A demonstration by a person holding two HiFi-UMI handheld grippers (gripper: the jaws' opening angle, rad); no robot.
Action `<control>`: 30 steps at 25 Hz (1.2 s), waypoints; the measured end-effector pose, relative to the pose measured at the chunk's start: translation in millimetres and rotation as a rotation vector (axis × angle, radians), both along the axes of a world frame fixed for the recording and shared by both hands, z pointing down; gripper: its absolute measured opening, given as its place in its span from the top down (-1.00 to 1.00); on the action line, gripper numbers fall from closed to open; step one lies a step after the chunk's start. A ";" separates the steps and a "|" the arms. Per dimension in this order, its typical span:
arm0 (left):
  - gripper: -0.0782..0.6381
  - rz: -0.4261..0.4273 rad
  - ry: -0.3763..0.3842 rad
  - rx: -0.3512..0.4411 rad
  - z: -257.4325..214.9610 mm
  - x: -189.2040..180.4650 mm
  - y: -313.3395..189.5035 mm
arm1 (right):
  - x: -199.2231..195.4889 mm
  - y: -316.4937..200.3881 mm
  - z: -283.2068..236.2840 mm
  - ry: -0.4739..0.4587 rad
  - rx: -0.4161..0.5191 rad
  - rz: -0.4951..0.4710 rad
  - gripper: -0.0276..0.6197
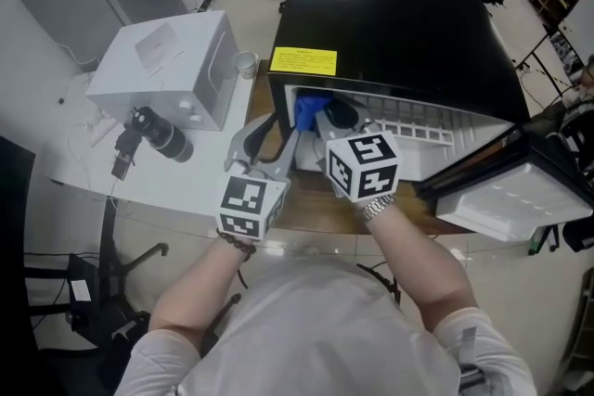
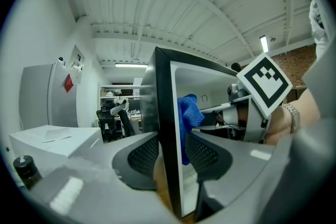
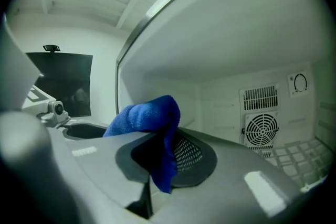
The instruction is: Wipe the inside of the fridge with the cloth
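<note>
At the open front of the black fridge [image 1: 399, 23], which stands beside the white table [image 1: 176, 176], both your forearms reach forward side by side from the bottom of the head view. The wrists are held about level and the marker cubes face up. Your right gripper [image 3: 160, 157] is just inside the cavity near the left wall. Its fingers are closed tight on the blue cloth [image 3: 149, 115], which bunches above them and hangs down in a fold between the pads. Ahead of it, the right gripper view shows the white back wall with a round fan grille [image 3: 261, 131] and a wire shelf [image 3: 307, 157] low on the right. Your left gripper [image 2: 170, 149] sits at the fridge's front left corner with its fingers parted, one outside and one inside the upright edge of the left wall [image 2: 164, 113]. That edge runs up between them. They appear not to pinch it, though the outer pad is so close to the wall that contact is hard to rule out. From there the cloth shows just beyond the inner finger. The fridge door [image 1: 520, 190] hangs open at your right.
</note>
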State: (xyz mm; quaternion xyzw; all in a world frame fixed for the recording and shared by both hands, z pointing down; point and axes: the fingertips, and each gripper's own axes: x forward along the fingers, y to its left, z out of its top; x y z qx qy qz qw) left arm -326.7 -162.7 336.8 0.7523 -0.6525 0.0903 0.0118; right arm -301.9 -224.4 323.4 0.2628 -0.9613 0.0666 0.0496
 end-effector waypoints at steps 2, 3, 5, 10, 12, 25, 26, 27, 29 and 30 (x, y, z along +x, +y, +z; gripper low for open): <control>0.36 0.001 0.001 -0.005 0.5 0.5 0.5 | -0.3 -2.5 1.3 0.004 0.002 0.008 0.80; 0.36 0.001 0.000 -0.008 0.6 0.6 0.7 | -0.6 -4.1 1.6 0.006 0.003 0.012 0.80; 0.36 -0.002 -0.002 -0.013 0.4 0.5 0.5 | -1.4 -7.8 2.0 0.007 0.007 0.020 0.80; 0.36 -0.008 -0.009 -0.017 0.6 1.2 0.2 | -3.2 -16.4 3.5 0.009 0.014 0.036 0.80; 0.36 -0.013 -0.012 -0.018 0.9 1.4 0.0 | -3.7 -19.7 4.3 0.009 0.018 0.042 0.80; 0.42 -0.050 -0.022 -0.024 -1.1 -2.2 -2.8 | -11.2 -44.4 10.0 0.019 0.037 0.082 0.80; 0.42 -0.054 -0.020 -0.021 -2.7 -2.1 -3.3 | -11.9 -46.9 10.4 0.020 0.036 0.085 0.80; 0.42 -0.057 -0.018 -0.018 -4.5 -2.0 -3.7 | -12.7 -49.4 11.0 0.021 0.036 0.088 0.80; 0.42 -0.061 -0.016 -0.020 -5.0 -2.2 -3.9 | -14.2 -54.6 12.5 0.025 0.035 0.096 0.80; 0.42 -0.063 -0.016 -0.025 -4.1 -2.4 -3.5 | -14.8 -57.2 13.5 0.027 0.034 0.101 0.80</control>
